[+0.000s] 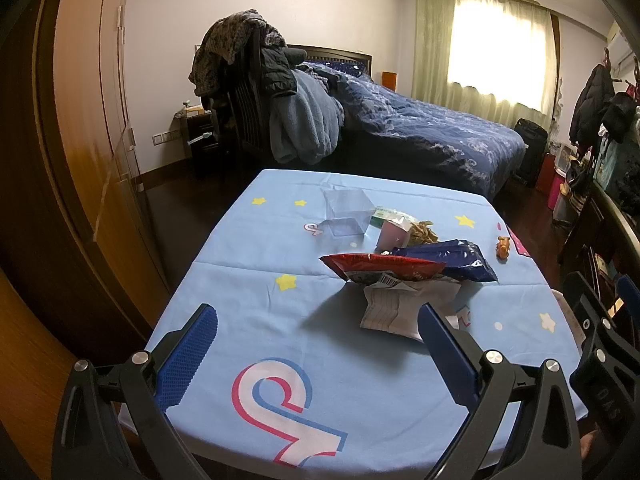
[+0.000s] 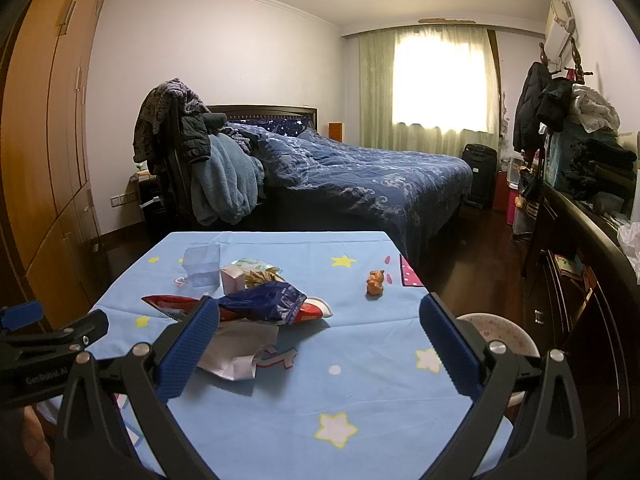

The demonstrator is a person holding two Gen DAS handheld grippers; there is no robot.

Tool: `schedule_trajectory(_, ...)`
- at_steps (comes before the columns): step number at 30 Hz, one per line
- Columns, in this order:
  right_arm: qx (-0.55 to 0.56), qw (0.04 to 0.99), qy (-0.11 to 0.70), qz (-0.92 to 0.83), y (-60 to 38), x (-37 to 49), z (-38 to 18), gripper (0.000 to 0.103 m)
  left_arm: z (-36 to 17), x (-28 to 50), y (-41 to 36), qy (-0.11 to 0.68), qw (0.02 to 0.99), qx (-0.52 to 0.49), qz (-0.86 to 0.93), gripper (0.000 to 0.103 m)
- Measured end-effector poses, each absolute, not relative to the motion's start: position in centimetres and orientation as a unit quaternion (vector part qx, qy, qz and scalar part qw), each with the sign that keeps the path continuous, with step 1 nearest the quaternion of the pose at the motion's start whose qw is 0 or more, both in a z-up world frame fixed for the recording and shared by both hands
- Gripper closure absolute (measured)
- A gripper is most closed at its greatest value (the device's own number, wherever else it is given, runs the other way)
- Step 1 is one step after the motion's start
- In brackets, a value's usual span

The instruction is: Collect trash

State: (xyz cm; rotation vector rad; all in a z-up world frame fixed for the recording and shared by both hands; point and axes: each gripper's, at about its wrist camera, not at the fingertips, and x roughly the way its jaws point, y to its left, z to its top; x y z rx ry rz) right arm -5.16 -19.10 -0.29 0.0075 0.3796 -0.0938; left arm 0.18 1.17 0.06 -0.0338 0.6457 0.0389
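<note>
On the blue star-print tablecloth [image 1: 280, 360] lies a pile of trash: a red snack wrapper [image 1: 382, 268], a dark blue snack bag [image 1: 452, 260], a crumpled white paper [image 1: 400, 308], a small pink carton [image 1: 392, 236], a bundle of yellowish scraps [image 1: 422, 232] and a clear plastic box [image 1: 346, 212]. A small orange figure [image 2: 375, 282] sits apart to the right. My left gripper [image 1: 318, 344] hovers open near the table's front, just short of the paper. My right gripper [image 2: 320, 340] is open too, its left finger in front of the wrappers [image 2: 260, 300].
A pale patterned bin [image 2: 500, 328] stands beside the table's right edge. Behind the table are a clothes-draped chair [image 2: 188, 160] and a bed with a blue quilt [image 2: 360, 176]. A wooden wardrobe [image 1: 80, 160] lines the left; dark furniture [image 2: 580, 280] with clutter lines the right.
</note>
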Motion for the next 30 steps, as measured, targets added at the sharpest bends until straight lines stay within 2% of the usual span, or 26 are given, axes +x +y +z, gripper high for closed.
schedule_trajectory(30, 0.003, 0.981, 0.189, -0.046, -19.13, -4.75, -0.73, 0.003, -0.59, 0.57, 0.34, 0.317, 0.948, -0.013, 0.016, 0.003)
